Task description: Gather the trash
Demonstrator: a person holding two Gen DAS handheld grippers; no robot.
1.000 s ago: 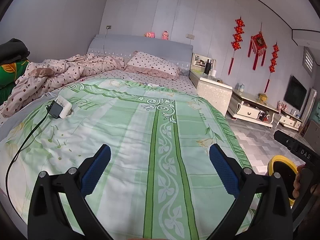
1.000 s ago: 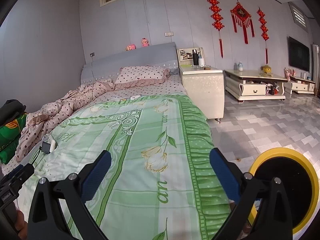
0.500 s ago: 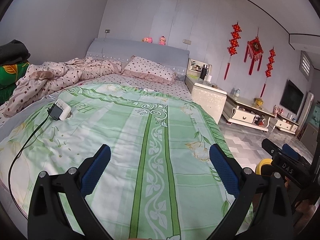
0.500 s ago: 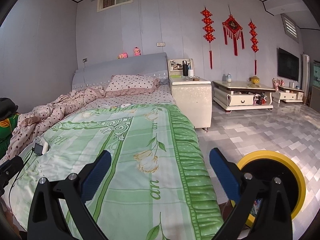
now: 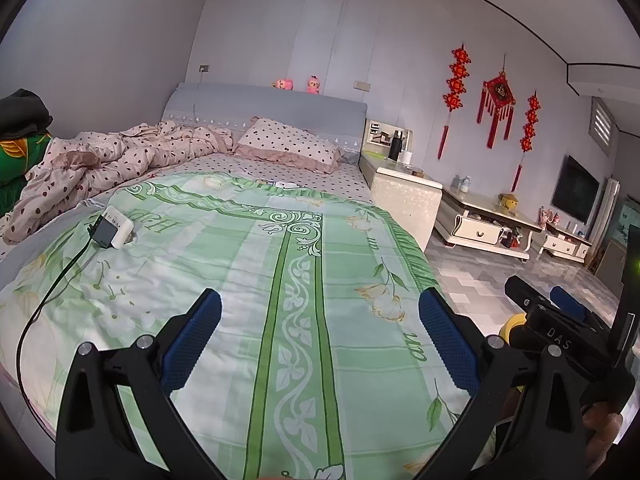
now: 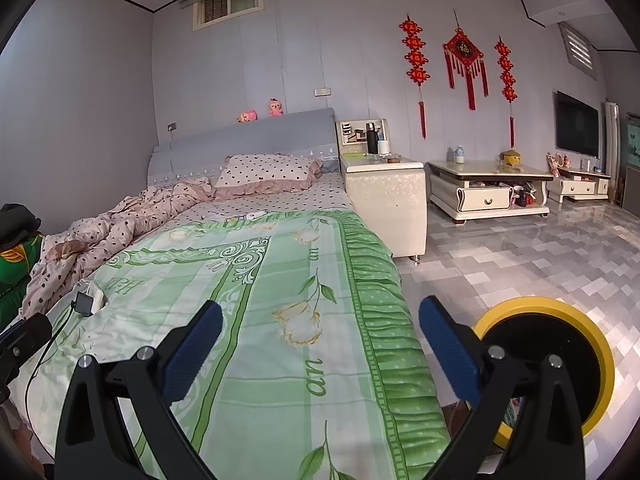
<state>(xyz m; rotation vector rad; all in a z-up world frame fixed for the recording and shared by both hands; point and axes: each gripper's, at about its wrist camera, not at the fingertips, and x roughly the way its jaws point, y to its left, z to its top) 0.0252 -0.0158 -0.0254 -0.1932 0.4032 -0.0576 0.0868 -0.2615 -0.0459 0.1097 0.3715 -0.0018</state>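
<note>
Currently, both handheld grippers hang above the foot of a bed covered by a green floral quilt. The left gripper has its blue-padded jaws spread wide, with nothing between them. The right gripper is likewise spread wide and empty.

Beside the bed, on the tiled floor, stands a black bin with a yellow rim. In the right wrist view it sits at about 4 o'clock, partly behind the right-hand jaw.

No obvious trash lies near either gripper. The likeliest candidate is a small white scrap at 12 o'clock, far up the bed where the quilt meets the spotted sheet, just short of the polka-dot pillow; it is too small to say whether it is paper or wrapping. It lies well apart from both grippers, straight ahead of the left one.

A white charger block with a dark plug and black cable rests on the quilt at about 10 o'clock; it looks like a working device, not rubbish, and should be left alone.

To do this step well, I judge the left gripper should travel forward up the bed, keep its jaws wide, come down over the scrap, and avoid pinching the bedding beneath.
</note>
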